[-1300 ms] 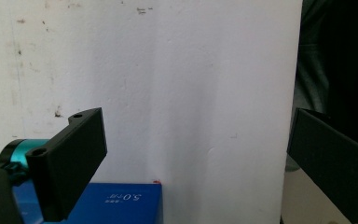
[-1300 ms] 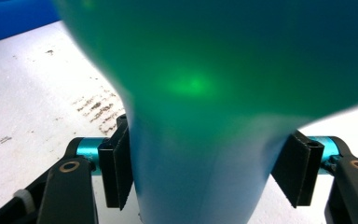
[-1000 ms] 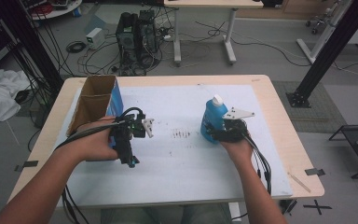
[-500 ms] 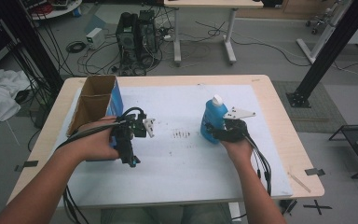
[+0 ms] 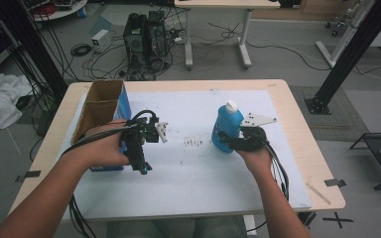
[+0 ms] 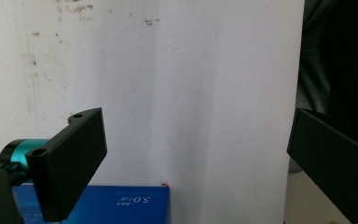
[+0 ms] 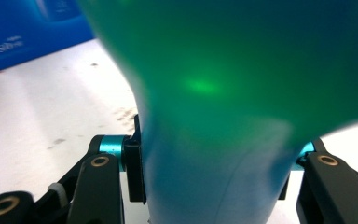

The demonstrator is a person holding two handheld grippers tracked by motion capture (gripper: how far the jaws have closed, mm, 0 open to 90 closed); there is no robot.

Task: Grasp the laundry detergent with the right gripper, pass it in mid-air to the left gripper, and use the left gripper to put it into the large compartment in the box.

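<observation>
A blue bottle [image 5: 226, 127] with a white cap stands upright on the white mat [image 5: 193, 168], right of centre. My right gripper [image 5: 227, 140] is shut on its lower body; in the right gripper view the bottle [image 7: 223, 116] bulges between the jaws. My left gripper [image 5: 142, 163] is held above the mat beside a blue cardboard box [image 5: 101, 113] with an open top. In the left gripper view the left gripper [image 6: 196, 163] is open, jaws wide apart with nothing between them, above the box's blue side [image 6: 116, 204].
The white mat covers a wooden table [image 5: 307, 134]. Faint dark marks [image 5: 192, 143] lie at the mat's centre. Cables trail from both grippers toward the near edge. Beyond the table stand computer towers [image 5: 146, 32] and tangled floor cables.
</observation>
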